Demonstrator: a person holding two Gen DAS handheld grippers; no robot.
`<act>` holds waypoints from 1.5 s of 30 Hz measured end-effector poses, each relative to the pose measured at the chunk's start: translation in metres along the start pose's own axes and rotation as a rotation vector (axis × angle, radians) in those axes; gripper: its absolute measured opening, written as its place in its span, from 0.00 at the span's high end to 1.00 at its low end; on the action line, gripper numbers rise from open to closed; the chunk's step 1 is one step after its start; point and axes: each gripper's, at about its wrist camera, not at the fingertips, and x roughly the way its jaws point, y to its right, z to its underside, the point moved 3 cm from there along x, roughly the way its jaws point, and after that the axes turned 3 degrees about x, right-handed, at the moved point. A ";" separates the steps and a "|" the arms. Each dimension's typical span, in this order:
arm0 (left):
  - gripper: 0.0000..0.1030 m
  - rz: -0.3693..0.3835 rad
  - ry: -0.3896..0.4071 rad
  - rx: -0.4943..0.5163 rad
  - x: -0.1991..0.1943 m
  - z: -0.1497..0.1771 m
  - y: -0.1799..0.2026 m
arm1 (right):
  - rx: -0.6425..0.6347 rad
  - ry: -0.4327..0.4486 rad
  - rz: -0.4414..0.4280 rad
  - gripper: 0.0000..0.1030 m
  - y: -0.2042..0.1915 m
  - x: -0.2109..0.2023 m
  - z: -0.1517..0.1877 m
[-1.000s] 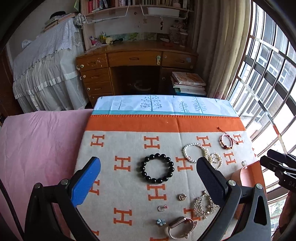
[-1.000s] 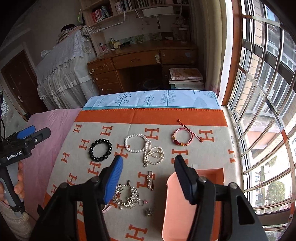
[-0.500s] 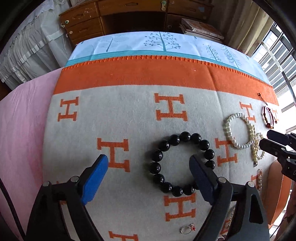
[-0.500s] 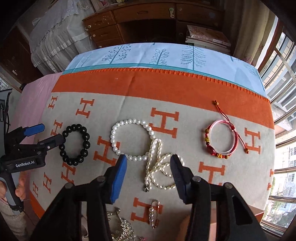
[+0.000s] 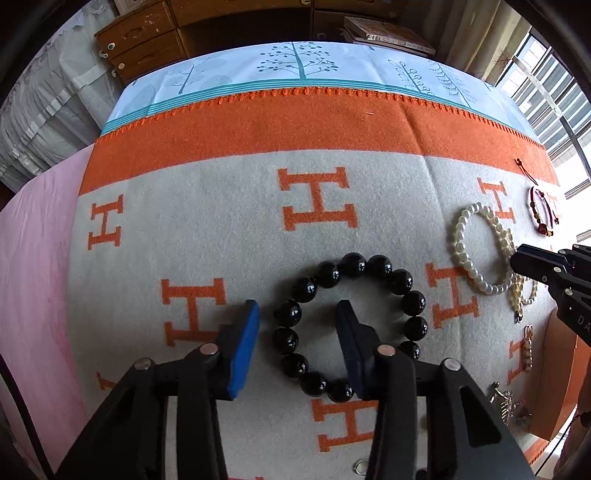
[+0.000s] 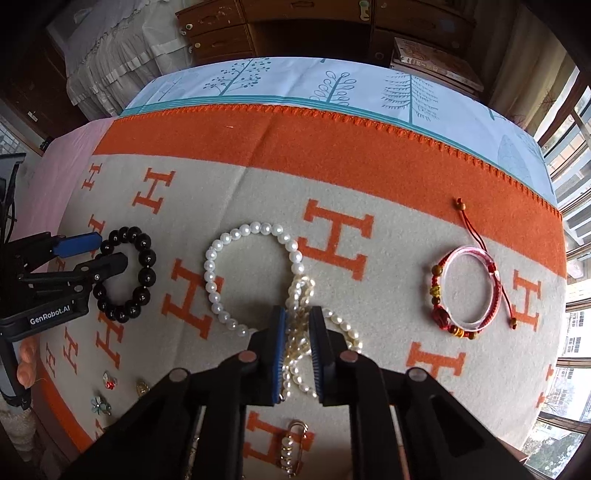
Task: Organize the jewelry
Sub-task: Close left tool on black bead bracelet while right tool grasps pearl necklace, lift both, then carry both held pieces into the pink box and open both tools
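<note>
A black bead bracelet (image 5: 351,326) lies on the grey and orange blanket (image 5: 229,221). My left gripper (image 5: 297,314) is open and low over it, its jaws astride the bracelet's left side, one finger inside the ring. It also shows in the right wrist view (image 6: 94,251) beside the black bracelet (image 6: 127,273). My right gripper (image 6: 297,317) has narrowed around a looped pearl strand (image 6: 299,328), which lies between its pads. A round pearl bracelet (image 6: 251,277) lies just left of it.
A red cord bracelet (image 6: 467,291) lies to the right. A pearl pin (image 6: 293,448), small charms (image 6: 101,404) and a silver brooch (image 5: 509,402) lie near the front edge. An orange tray (image 5: 561,373) stands at the right. A wooden desk (image 6: 295,22) is beyond.
Both grippers have dropped lower and forward. The left one has narrowed around the black bracelet's left side. The right one has closed in around the looped pearl strand.
</note>
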 end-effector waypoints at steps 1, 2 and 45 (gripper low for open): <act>0.88 -0.001 -0.004 -0.003 -0.005 0.002 0.000 | 0.002 0.008 -0.002 0.96 0.001 -0.002 0.000; 0.88 0.003 -0.004 -0.013 -0.006 0.002 0.001 | 0.011 0.008 -0.016 0.96 0.002 -0.003 0.001; 0.88 0.236 0.437 0.242 -0.262 0.040 0.176 | 0.168 0.615 -0.213 0.96 0.035 -0.299 0.102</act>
